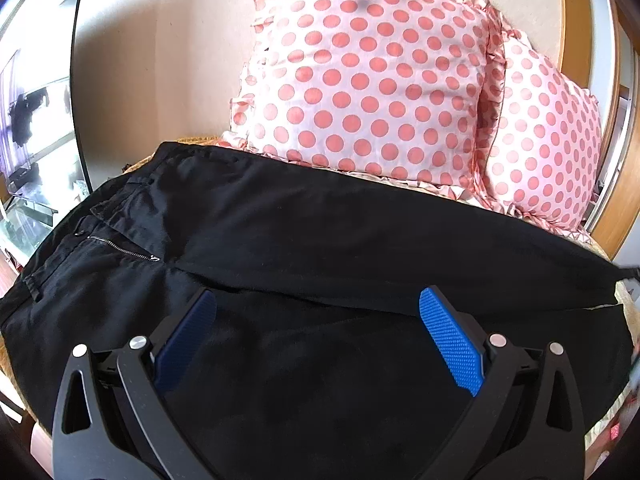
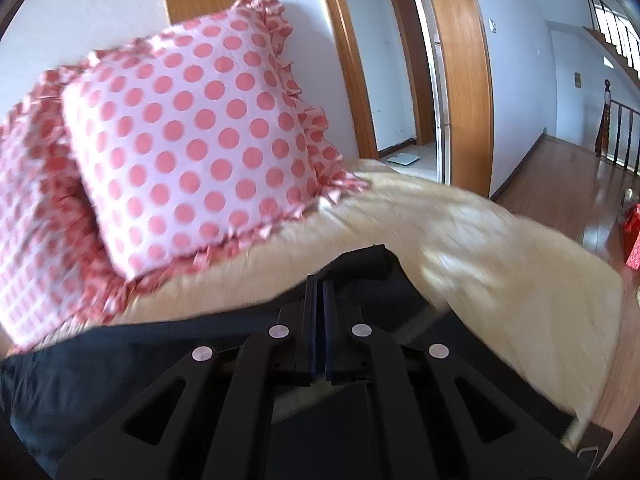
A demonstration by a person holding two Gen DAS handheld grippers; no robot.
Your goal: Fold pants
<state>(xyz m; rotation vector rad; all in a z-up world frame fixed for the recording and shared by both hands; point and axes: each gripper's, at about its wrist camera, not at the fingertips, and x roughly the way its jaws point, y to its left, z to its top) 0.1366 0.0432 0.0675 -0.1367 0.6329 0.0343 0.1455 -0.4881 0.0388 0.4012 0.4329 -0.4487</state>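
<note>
Black pants [image 1: 320, 240] spread on bed [image 2: 480, 248] beneath wide, empty left gripper [image 1: 316, 340]; right gripper [image 2: 319, 292] pinched tight on a leg end (thin bite), liable to slip, spoiling the fold.

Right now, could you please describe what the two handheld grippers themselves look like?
Both are matte black two-finger tools. The left gripper has curved black linkage arms with triangular cut-outs, round silver pivot pins, and bright blue pads with a fine dimpled texture. The right gripper shows the same black linkages, cut-outs and silver pins; its pads show only as thin dark-blue edges. No cables, markings or sleeves are visible.
</note>
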